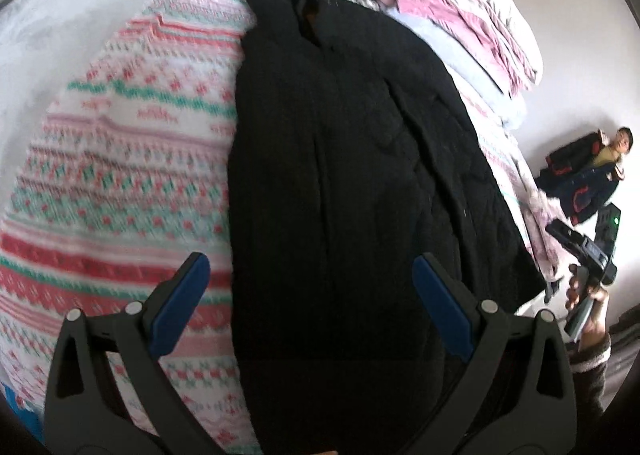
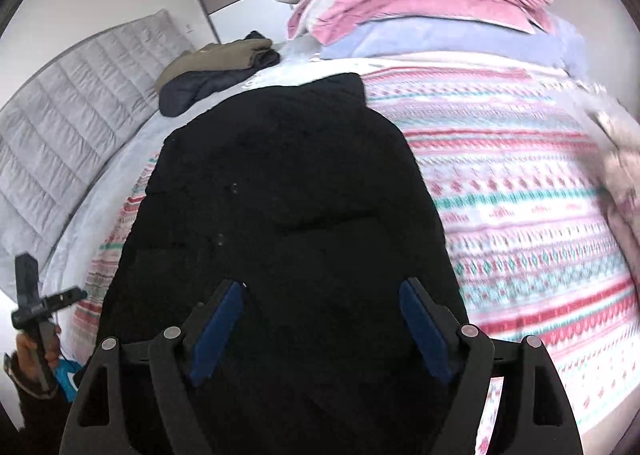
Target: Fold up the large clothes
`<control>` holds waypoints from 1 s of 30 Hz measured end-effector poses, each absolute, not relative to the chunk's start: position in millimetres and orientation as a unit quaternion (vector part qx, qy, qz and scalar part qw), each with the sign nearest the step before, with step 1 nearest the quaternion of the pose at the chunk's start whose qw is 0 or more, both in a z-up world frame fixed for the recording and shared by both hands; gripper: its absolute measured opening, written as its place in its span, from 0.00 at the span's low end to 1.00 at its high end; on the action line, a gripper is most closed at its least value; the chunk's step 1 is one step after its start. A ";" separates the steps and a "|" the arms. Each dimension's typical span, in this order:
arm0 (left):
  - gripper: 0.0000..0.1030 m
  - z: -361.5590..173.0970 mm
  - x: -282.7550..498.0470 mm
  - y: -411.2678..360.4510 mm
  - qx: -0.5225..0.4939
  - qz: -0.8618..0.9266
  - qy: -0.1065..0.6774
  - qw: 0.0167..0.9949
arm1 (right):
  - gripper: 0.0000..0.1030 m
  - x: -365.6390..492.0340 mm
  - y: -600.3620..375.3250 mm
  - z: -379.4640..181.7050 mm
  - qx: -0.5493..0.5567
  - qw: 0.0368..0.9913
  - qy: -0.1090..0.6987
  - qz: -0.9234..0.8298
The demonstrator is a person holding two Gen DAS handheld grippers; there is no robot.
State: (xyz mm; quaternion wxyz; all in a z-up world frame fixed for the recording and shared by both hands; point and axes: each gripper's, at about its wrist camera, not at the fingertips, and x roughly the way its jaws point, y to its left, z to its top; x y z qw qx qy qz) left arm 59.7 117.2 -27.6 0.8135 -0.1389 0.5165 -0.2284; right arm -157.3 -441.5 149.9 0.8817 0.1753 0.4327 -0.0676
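Black coat [image 1: 344, 191] is lying folded lengthwise mid-frame; my left gripper [image 1: 310, 309] and right gripper [image 2: 320, 329] are hovering wide open, holding nothing; cross-folds are remaining.

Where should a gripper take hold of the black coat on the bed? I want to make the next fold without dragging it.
Probably the black coat is best pinched at its near hem, coming from the bed's near edge. It lies flat and lengthwise on the patterned blanket, collar far away, so the hem is nearest. Both the left gripper and right gripper hang open above it, holding nothing.
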 end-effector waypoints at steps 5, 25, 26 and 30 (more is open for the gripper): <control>0.98 -39.2 34.3 109.6 -0.109 -0.234 0.530 0.808 | 0.80 -167.7 -438.5 138.2 0.183 0.877 0.440 -0.065; 0.91 -63.8 -19.8 140.6 -0.172 -0.239 0.541 0.788 | 0.79 -204.3 -166.4 82.8 -0.015 0.886 0.429 0.173; 0.91 -63.4 -21.2 140.9 -0.176 -0.239 0.538 0.789 | 0.79 -206.3 -151.6 76.1 -0.042 0.886 0.427 0.177; 0.89 -67.9 -22.2 145.0 -0.207 -0.246 0.535 0.781 | 0.73 -207.3 -106.9 46.6 -0.130 0.880 0.424 0.171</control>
